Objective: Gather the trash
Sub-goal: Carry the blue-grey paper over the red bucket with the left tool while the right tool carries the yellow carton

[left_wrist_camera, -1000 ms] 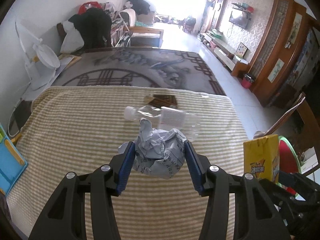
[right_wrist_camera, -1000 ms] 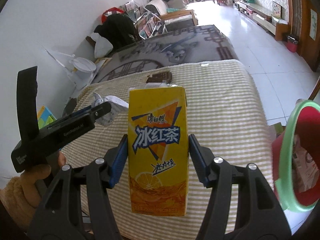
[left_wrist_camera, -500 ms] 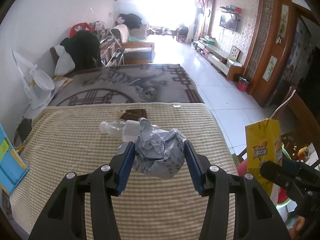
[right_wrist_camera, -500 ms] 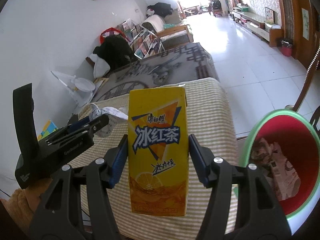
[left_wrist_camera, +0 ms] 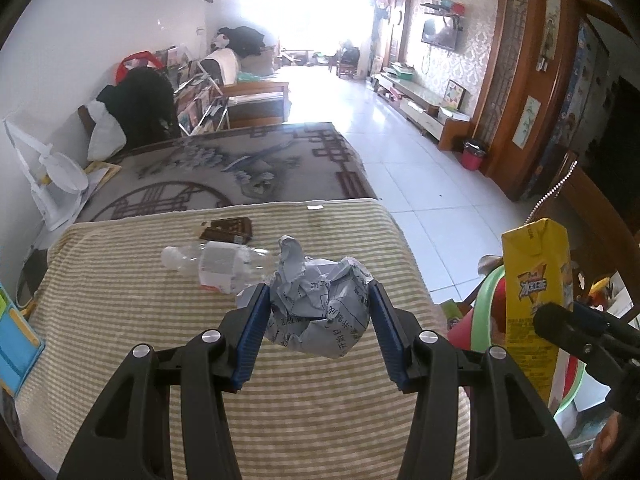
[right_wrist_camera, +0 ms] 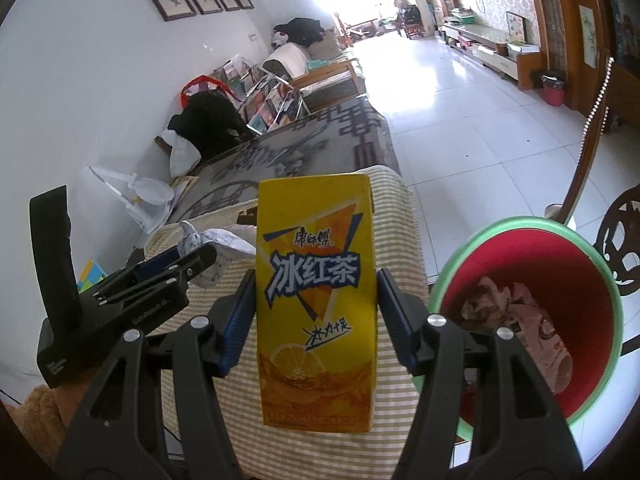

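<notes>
My left gripper (left_wrist_camera: pixel 317 312) is shut on a crumpled paper ball (left_wrist_camera: pixel 320 312) and holds it above the striped table (left_wrist_camera: pixel 120 320). My right gripper (right_wrist_camera: pixel 316 300) is shut on a yellow iced-tea carton (right_wrist_camera: pixel 316 300), upright, near the table's right edge. The carton also shows in the left wrist view (left_wrist_camera: pixel 536 300). A red bin with a green rim (right_wrist_camera: pixel 532 312) stands to the right of the table with paper trash inside. A clear plastic bottle (left_wrist_camera: pixel 216 264) and a brown wrapper (left_wrist_camera: pixel 228 230) lie on the table.
A blue and yellow object (left_wrist_camera: pixel 12 340) sits at the table's left edge. A patterned rug (left_wrist_camera: pixel 224 168) lies beyond the table, with a white fan (left_wrist_camera: pixel 52 176) at its left. A wooden chair (right_wrist_camera: pixel 592 128) stands behind the bin.
Both grippers have moved right and up with their loads. The bin has come further into the right wrist view, and the bottle has slid left in the left wrist view.
</notes>
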Tool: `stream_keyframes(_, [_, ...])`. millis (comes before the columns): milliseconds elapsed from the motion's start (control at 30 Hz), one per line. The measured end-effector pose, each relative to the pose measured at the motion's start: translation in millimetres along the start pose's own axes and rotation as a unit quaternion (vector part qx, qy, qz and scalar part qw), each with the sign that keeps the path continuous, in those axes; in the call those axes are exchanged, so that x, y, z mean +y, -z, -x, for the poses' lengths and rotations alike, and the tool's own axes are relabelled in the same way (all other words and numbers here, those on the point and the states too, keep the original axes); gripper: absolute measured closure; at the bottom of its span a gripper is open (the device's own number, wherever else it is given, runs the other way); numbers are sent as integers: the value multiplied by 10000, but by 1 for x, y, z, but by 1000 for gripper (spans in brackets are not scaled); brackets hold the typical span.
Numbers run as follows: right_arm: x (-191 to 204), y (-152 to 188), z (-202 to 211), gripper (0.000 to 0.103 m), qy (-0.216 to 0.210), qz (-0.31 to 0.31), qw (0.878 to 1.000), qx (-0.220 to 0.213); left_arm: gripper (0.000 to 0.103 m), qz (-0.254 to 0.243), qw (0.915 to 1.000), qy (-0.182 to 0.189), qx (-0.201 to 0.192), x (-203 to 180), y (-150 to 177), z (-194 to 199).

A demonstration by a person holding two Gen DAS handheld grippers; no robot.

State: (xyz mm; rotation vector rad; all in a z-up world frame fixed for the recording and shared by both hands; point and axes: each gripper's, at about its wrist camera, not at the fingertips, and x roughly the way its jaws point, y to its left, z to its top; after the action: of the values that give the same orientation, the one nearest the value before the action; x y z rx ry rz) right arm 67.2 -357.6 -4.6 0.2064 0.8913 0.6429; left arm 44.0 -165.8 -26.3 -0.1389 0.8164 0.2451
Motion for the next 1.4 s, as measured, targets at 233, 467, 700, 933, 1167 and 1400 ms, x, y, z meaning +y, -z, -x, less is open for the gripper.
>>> stream_keyframes(233, [-13, 2, 6, 45, 52, -125, 9999, -76, 54, -116, 9999, 74, 94, -18, 1, -7])
stream_keyframes(467, [-22, -1, 13, 45, 147, -171, 9996, -179, 54, -222, 9997, 36, 56, -33, -5, -7])
stream_keyframes(700, [-43, -5, 26, 45, 377, -303, 9983, -328, 55, -365, 9991, 188, -71, -53, -10, -2])
stream_keyframes(933, [-77, -2, 34, 45, 727, -613, 9947, -383, 55, -524, 9974, 489, -6, -79, -12, -7])
stream_keyframes(1167, [-117, 7, 51, 45, 1095, -995, 9882, -408, 55, -814, 9911, 1036, 176, -118, -11, -17])
stream_keyframes(1400, [-145, 22, 72, 45, 1467, -1325, 9792, -455, 55, -1043, 9782, 1687, 619, -158, -4, -33])
